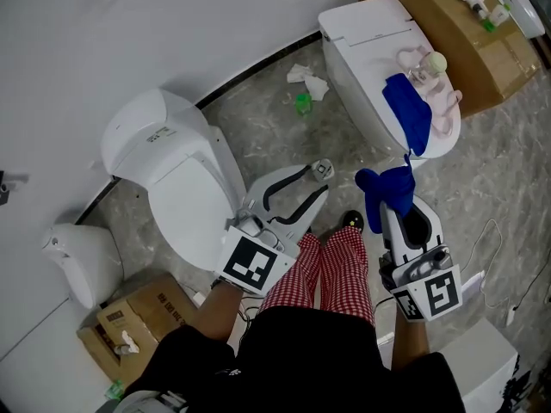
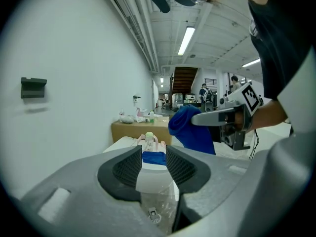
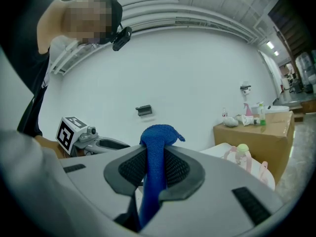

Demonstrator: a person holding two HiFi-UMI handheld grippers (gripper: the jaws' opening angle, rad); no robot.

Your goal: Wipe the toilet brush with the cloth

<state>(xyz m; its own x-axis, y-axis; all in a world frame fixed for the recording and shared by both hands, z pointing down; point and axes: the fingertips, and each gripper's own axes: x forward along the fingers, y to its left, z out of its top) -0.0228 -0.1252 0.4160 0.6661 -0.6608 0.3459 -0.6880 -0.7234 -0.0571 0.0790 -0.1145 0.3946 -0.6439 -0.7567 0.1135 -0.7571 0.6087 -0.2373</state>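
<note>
Head view: right gripper (image 1: 397, 199) pinches blue fabric cloth (image 1: 384, 183); spread left gripper (image 1: 323, 181) likely next takes pink toilet brush (image 1: 428, 72) atop white toilet (image 1: 366, 28).

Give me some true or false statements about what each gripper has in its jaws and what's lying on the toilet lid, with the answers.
1. The right gripper is shut on a blue cloth. True.
2. The left gripper grips the toilet brush. False: its jaws stand apart with nothing between them.
3. A second blue cloth lies on the far toilet lid. True.
4. The toilet brush lies on the floor. False: it rests on that toilet lid, beside the second blue cloth.
</note>
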